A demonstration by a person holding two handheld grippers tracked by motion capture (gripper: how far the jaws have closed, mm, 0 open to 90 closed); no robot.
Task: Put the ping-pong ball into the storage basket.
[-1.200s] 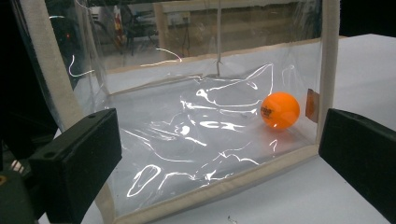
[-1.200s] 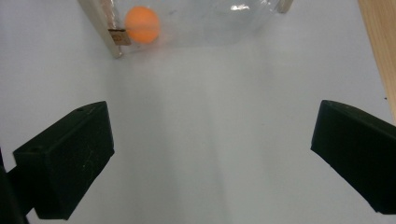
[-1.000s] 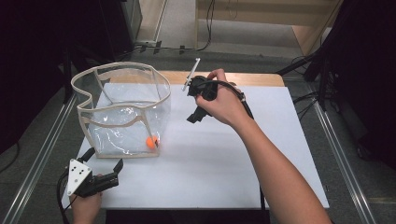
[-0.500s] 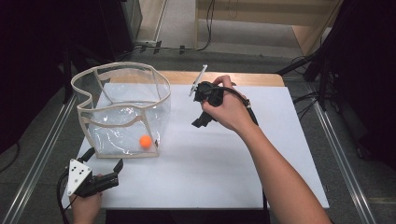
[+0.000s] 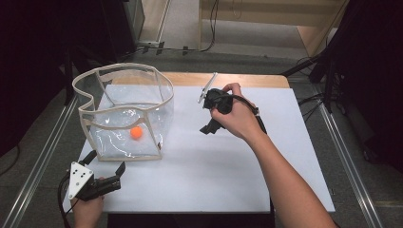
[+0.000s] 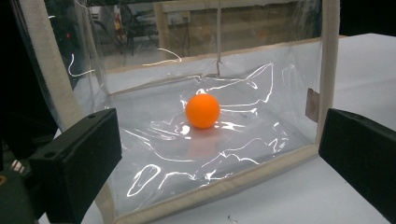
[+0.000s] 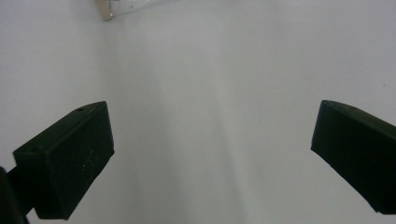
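A clear plastic bin (image 5: pixel 124 114) with beige trim stands on the left of the white table (image 5: pixel 285 156). An orange ball (image 5: pixel 136 132) rests on its floor. My left gripper (image 5: pixel 105 162) sits at the near left corner, open, and points at the bin's near wall. In the left gripper view the ball (image 6: pixel 202 110) shows through the clear wall (image 6: pixel 261 107), beyond my open left gripper (image 6: pixel 222 140). A hand holds my right gripper (image 5: pixel 209 127) right of the bin, tilted down over the table. In the right gripper view my right gripper (image 7: pixel 212 135) is open and holds nothing.
A thin white rod (image 5: pixel 207 88) sticks up from the right gripper. A corner of the bin's trim (image 7: pixel 105 11) shows at the top of the right gripper view. A wooden strip (image 5: pixel 266 80) edges the table's far side. Metal rails (image 5: pixel 347 156) flank the table.
The orange ball has rolled left and a little farther back inside the bin. The right hand and its gripper have shifted slightly right and nearer. The left gripper has stayed still.
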